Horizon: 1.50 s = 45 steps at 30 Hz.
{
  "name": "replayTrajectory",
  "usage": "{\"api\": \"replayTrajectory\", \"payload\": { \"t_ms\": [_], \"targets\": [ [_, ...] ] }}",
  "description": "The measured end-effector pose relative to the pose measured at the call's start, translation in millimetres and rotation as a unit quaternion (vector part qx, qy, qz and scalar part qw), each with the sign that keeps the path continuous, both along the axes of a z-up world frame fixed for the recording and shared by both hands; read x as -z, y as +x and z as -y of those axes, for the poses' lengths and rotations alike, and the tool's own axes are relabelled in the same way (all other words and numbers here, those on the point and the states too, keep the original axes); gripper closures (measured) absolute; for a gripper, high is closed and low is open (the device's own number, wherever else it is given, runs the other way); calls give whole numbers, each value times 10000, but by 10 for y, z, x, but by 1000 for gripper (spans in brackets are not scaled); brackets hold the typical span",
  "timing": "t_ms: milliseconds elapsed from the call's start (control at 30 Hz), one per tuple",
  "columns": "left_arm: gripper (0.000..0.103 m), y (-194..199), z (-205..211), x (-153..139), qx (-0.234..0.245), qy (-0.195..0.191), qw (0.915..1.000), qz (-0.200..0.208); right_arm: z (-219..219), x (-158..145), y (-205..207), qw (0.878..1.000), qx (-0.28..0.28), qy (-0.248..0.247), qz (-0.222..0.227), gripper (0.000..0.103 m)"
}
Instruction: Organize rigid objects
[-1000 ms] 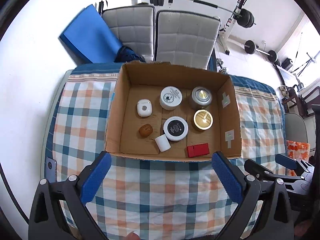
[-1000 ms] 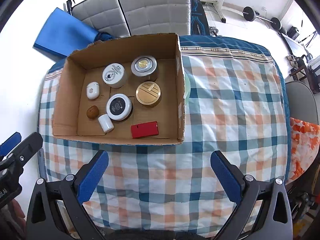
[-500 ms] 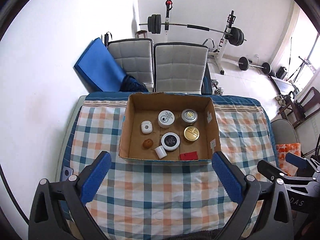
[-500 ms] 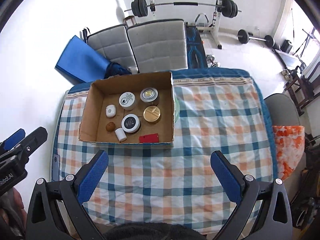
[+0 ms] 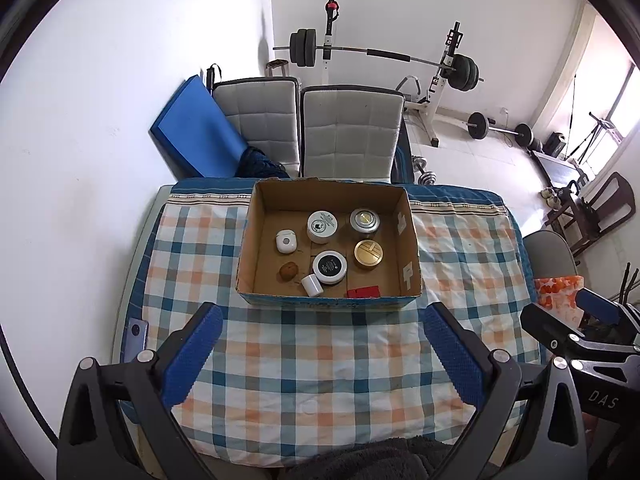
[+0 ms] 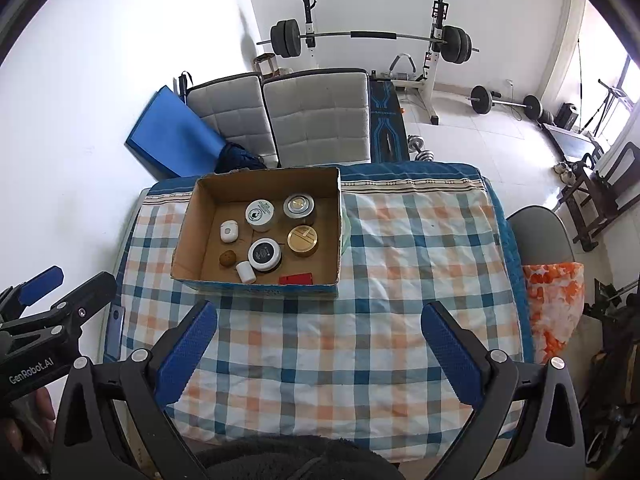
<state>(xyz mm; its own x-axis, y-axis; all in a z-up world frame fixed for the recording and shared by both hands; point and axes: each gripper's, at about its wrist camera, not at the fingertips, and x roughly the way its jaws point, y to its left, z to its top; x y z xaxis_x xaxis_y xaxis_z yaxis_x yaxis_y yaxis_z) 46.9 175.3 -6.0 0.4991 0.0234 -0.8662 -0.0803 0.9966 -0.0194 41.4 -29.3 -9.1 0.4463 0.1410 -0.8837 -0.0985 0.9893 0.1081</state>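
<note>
An open cardboard box (image 5: pixel 328 302) (image 6: pixel 256 286) sits on the far left part of a checked tablecloth (image 5: pixel 320 360). Inside it lie a white-lidded jar (image 5: pixel 322 226), a silver tin (image 5: pixel 364 220), a gold tin (image 5: pixel 368 254), a black-lidded jar (image 5: pixel 329 266), a white case (image 5: pixel 286 241), a brown nut-like lump (image 5: pixel 288 271), a small white cylinder (image 5: pixel 311 285) and a flat red box (image 5: pixel 363 292). My left gripper (image 5: pixel 320 316) hangs open, well short of the box, holding nothing. My right gripper (image 6: pixel 319 312) is open too, above the cloth, to the right of the left one.
A phone (image 5: pixel 134 338) lies at the table's left edge. Something pale green (image 6: pixel 346 226) is tucked against the box's right outer wall. Two grey chairs (image 5: pixel 352 132) and a blue mat (image 5: pixel 192 128) stand behind the table. An orange-patterned cloth (image 6: pixel 552 304) hangs at the right.
Both grippers have drawn back and up from the box, so it looks smaller and farther away. The items inside it have not moved. Both jaws stay wide.
</note>
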Motion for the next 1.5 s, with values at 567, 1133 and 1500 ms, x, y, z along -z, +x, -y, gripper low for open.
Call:
{"api": "replayTrajectory", "payload": {
  "t_ms": [567,1133,1500],
  "targets": [
    [0,-116,25,-141,-25,10,10000,69,52,-192,-148,9997,95,-140,169,0],
    [0,-115,37,-82,1,34,10000,60,146,-222,-141,9988,351,-229,249,0],
    [0,-116,54,-87,-14,31,10000,65,186,-253,-151,9984,414,-210,313,0]
  ]
}}
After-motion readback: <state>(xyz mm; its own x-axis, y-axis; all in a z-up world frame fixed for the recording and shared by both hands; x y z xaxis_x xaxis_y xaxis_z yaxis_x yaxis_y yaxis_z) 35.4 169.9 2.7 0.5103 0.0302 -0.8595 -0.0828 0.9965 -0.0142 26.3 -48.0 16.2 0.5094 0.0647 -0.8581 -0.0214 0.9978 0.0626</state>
